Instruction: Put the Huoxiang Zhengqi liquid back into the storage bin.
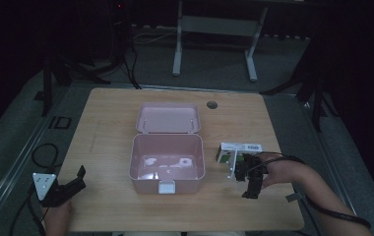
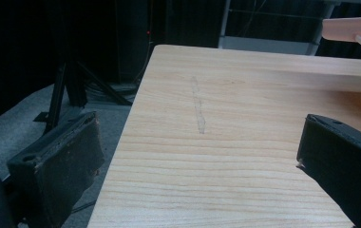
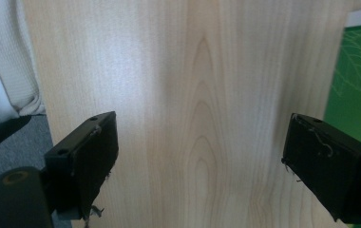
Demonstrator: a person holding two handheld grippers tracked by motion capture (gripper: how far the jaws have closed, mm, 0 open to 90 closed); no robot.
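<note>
From the high view, a pale wooden table (image 1: 111,123) with rounded corners and fine straight grain carries a pink plastic box (image 1: 167,164) at its middle, a rounded rectangle with smooth glossy walls and a small white latch on its near side. Its lid is thrown back flat on the far side, and a few pale shapes lie on the box floor, too dim to name. Just right of the box lies a flat green and white carton (image 1: 239,151), long side running left to right. The right gripper (image 1: 250,184) sits over the table right beside the carton's near edge, a forearm coming in from the near right with a black cable along it. The left gripper (image 1: 72,186), black with a grey three-cornered plate, rests at the near left corner of the table, well apart from the box.

In the left gripper view, two blocky black jaws with worn, frayed pads stand wide apart with bare wood between them, gripping nothing. The table's left edge runs past the left jaw, and a pink edge of the box (image 2: 354,31) shows at the far right.

In the right gripper view, the jaws are spread wide over bare wood grain, empty, fibres hanging from the pads. The glossy green carton (image 3: 356,85), printed with a pale leaf outline, lies beside the right jaw, outside the gap.
</note>
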